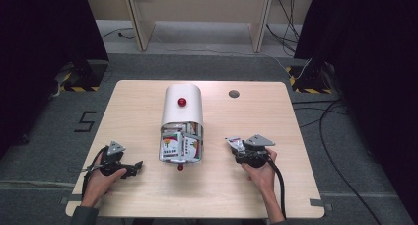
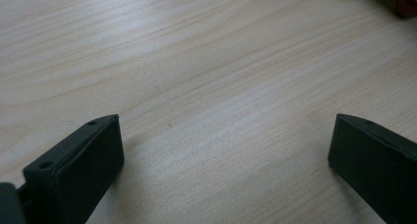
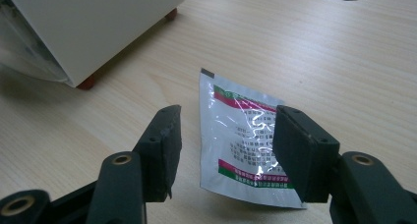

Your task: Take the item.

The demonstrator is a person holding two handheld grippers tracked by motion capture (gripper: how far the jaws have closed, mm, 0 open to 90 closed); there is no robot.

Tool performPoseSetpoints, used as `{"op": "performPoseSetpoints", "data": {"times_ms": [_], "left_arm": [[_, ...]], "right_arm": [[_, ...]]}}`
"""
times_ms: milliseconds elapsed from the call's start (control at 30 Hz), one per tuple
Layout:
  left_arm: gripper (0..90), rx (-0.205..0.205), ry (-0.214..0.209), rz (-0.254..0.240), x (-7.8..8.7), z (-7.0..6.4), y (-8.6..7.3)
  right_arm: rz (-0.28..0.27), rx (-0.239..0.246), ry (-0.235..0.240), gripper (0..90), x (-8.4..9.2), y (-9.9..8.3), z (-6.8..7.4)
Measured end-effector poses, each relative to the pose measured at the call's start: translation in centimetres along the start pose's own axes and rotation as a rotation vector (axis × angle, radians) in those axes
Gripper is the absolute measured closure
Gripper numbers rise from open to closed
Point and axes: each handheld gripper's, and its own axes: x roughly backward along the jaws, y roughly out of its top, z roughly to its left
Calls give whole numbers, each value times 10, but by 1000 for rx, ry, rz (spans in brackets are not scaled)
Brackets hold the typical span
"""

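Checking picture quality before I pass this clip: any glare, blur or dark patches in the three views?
Right gripper view: glare streaks across the foil sachet, print partly washed out; jaws sharp. Left gripper view: soft sheen on the table, far edge blurred. High view: even light on the table, black curtains at both sides lose all detail; box slightly soft.

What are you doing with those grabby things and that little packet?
A person holds tongs in each hand at a wooden table. The right tongs stand open over a shiny white foil sachet lying flat on the table. The left tongs rest open on bare wood. A white round-topped box full of sachets stands between them.
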Motion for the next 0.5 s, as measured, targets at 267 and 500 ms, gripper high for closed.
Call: {"op": "performPoseSetpoints", "data": {"times_ms": [267, 500], "left_arm": [[0, 0, 0, 0, 0, 0, 0], [0, 1, 0, -1, 0, 0, 0]], "right_arm": [[-2, -11, 12, 410, 4, 2, 2], [-11, -21, 5, 383, 12, 3, 2]]}}
